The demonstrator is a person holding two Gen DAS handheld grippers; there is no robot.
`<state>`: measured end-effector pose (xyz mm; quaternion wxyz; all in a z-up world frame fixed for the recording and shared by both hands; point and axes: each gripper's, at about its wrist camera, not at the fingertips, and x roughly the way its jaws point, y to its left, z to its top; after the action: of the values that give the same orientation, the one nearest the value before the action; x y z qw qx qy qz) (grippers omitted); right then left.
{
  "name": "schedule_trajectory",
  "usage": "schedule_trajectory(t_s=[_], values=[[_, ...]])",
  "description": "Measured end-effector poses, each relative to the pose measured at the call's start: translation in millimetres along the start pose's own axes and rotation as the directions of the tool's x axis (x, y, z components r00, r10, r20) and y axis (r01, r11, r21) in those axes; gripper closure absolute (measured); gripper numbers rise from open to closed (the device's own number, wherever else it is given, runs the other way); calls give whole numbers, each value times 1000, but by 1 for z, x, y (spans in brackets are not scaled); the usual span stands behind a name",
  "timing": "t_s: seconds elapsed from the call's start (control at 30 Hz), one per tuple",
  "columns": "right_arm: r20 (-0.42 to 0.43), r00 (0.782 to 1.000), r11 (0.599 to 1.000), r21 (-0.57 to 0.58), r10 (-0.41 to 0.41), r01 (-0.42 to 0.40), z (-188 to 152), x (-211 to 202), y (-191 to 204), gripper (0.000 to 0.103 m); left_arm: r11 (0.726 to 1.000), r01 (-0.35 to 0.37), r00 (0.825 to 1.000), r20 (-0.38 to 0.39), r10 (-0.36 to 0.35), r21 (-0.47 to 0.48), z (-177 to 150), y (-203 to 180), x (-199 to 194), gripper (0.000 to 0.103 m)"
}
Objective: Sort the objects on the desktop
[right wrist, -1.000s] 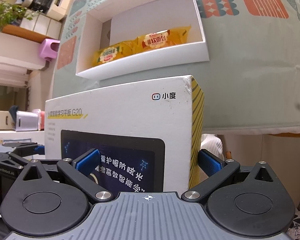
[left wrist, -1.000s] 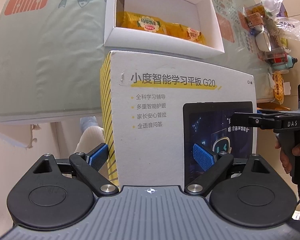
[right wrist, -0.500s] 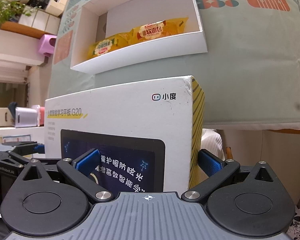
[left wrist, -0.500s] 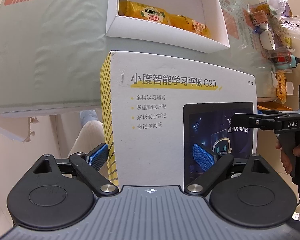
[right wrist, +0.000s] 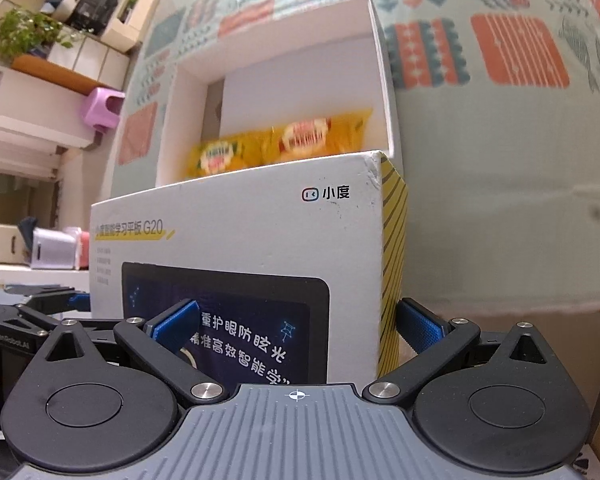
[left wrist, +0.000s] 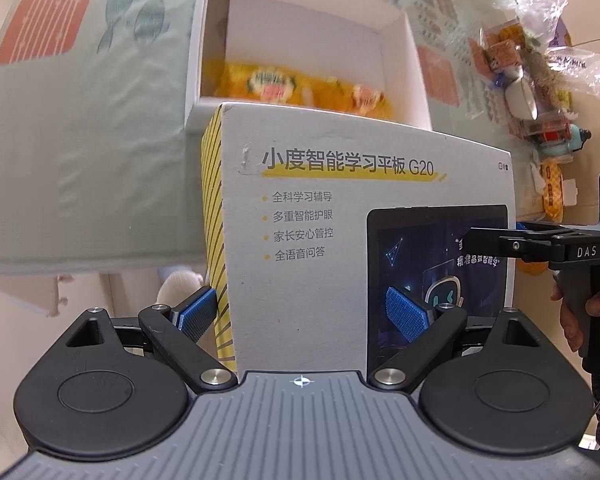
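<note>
Holding the box lid (left wrist: 340, 240) with both grippers' fingers clamped on its ends, level it squarely over the tray (left wrist: 194, 60).

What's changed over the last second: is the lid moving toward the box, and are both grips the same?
The printed lid has been carried up over the table toward the open white box; its top edge now overlaps the box's near wall and partly hides the yellow snack packets. Unchanged: the left gripper and right gripper each stay clamped on opposite ends of the lid.
</note>
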<state>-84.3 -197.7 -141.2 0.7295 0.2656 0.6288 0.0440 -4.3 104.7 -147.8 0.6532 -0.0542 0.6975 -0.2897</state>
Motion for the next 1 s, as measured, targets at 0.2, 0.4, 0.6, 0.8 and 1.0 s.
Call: schedule_trajectory(t_s=[0.2, 0.4, 0.6, 0.8, 1.0], values=[[17, 1000, 1000, -15, 16, -16, 31, -4, 2, 0, 1000, -15, 999, 38, 15, -1, 25, -8, -13, 0], [27, 999, 999, -25, 35, -34, 66, -2, 3, 0, 999, -33, 997, 68, 34, -10, 56, -9, -21, 0], [29, 999, 999, -38, 39, -38, 98, 2, 5, 0, 999, -43, 995, 85, 45, -25, 89, -6, -22, 0], [31, 999, 999, -39, 34, -33, 130, 5, 4, 0, 998, -42, 995, 90, 45, -36, 119, -4, -19, 0], [34, 999, 999, -35, 30, -29, 162, 14, 2, 0, 998, -45, 994, 96, 49, -48, 151, 0, -15, 0]])
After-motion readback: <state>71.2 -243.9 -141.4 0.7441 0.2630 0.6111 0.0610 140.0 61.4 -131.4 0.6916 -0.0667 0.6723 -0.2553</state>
